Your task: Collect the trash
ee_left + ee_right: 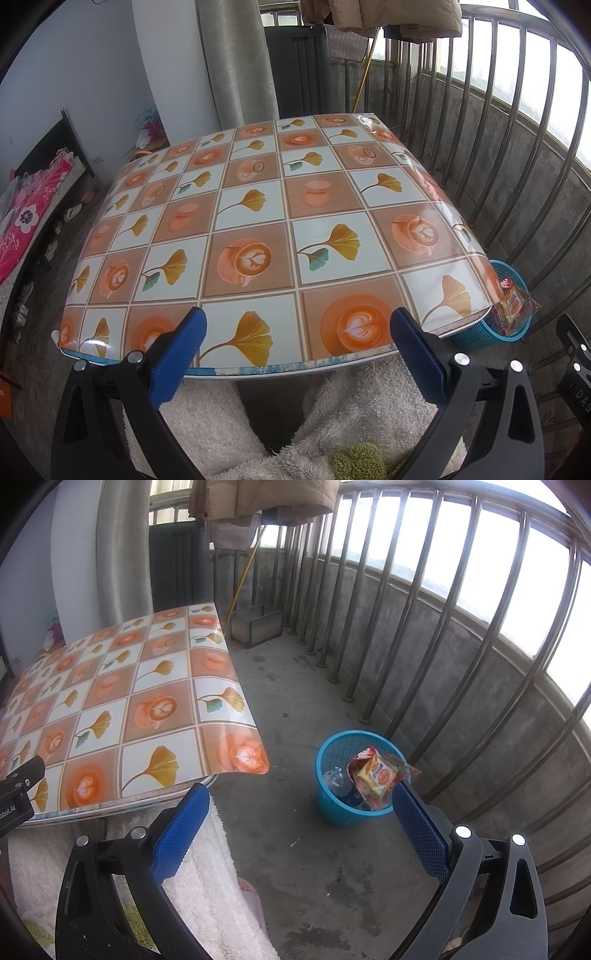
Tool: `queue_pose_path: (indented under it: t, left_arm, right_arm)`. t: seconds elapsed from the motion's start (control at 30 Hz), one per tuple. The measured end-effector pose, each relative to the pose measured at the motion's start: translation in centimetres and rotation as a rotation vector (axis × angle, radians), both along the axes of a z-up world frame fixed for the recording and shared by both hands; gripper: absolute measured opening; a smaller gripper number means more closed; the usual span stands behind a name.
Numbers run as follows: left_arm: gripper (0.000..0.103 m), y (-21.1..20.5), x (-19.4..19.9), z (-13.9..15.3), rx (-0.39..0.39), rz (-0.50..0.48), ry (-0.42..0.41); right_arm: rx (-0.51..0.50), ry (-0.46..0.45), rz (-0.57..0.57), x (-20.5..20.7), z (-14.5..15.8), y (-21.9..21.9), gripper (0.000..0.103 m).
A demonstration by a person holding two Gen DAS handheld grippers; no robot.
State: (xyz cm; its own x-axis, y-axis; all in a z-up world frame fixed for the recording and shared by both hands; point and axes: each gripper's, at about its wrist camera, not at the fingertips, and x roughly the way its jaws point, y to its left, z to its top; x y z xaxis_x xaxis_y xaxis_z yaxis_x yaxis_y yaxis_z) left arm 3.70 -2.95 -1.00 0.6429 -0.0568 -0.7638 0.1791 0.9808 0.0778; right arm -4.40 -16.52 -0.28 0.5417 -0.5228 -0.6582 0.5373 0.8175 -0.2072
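Only right view shows basket (334,805) interior — bottle (338,781), snack packet (376,775).

The table (454,295) hides most of the blue basket (506,269); the snack packet (376,775) covers the bottle (338,781).

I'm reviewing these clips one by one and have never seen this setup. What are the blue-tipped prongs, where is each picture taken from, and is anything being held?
No robot here: a person holds a two-finger tool in each hand, each with its own fisheye camera. One picture looks along the left gripper at the table, whose patterned cloth shows nothing on it. The other looks along the right gripper at a blue basket on the floor, holding a snack wrapper and a plastic bottle. Both jaws stand open, holding nothing.
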Motion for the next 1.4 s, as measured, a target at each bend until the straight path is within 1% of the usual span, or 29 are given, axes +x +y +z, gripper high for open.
queue_pose_path:
  t: [1.4]
  left_arm:
    - [0.097, 0.2, 0.1, 0.0, 0.0, -0.001, 0.002]
  right_arm:
    - [0.004, 0.0, 0.01, 1.1, 0.4, 0.6, 0.095]
